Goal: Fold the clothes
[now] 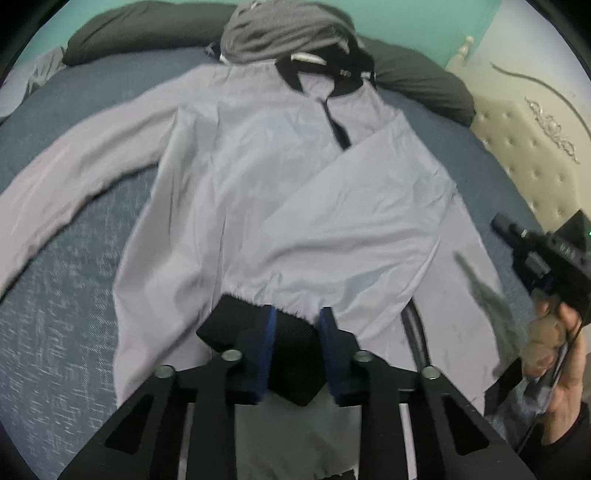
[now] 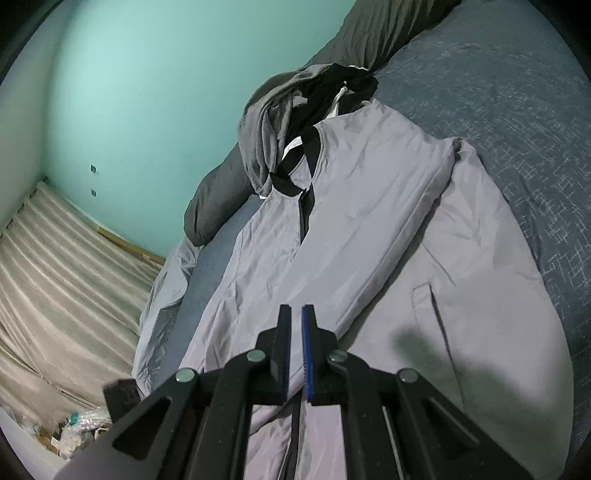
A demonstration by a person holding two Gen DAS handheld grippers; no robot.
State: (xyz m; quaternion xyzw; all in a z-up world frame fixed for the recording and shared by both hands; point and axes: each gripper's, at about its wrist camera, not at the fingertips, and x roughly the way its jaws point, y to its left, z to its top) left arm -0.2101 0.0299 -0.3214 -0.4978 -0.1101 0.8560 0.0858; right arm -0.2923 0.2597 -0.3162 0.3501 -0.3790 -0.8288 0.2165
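- Fingers of the left hand-held gripper (image 1: 295, 325), blue-padded, sit at the lower centre of the left wrist view, set apart with a black elastic cuff (image 1: 291, 347) between them; the pads look to be touching the cuff's sides, though blur makes the grip hard to confirm.
- Fingers of the right hand-held gripper (image 2: 296, 325), at the lower centre of the right wrist view, are nearly closed, a thin slit between the pads, and nothing is visibly caught in them.
- At the right edge of the left wrist view a bare hand (image 1: 557, 354) holds the black body of the other gripper, above the jacket's edge.
- The task's thing, a pale lilac-grey jacket (image 1: 280, 192), lies front up and spread on the bed (image 1: 66, 302), filling the middle of both views.
- One sleeve (image 1: 347, 236) is folded diagonally across the chest, its gathered end at the black cuff.
- The other sleeve (image 1: 81, 162) stretches out flat toward the left edge of the frame.
- Higher in the frame, the black collar (image 1: 291, 74) and short dark zip placket top the jacket.
- A crumpled grey garment (image 1: 284, 29) is heaped just past the collar, touching it.
- Dark pillows (image 1: 417, 85) line the far side of the blue bedcover.
- A teal wall (image 2: 147, 92) stands beyond, with a cream tufted headboard (image 1: 524, 147) at the upper right of the left wrist view.
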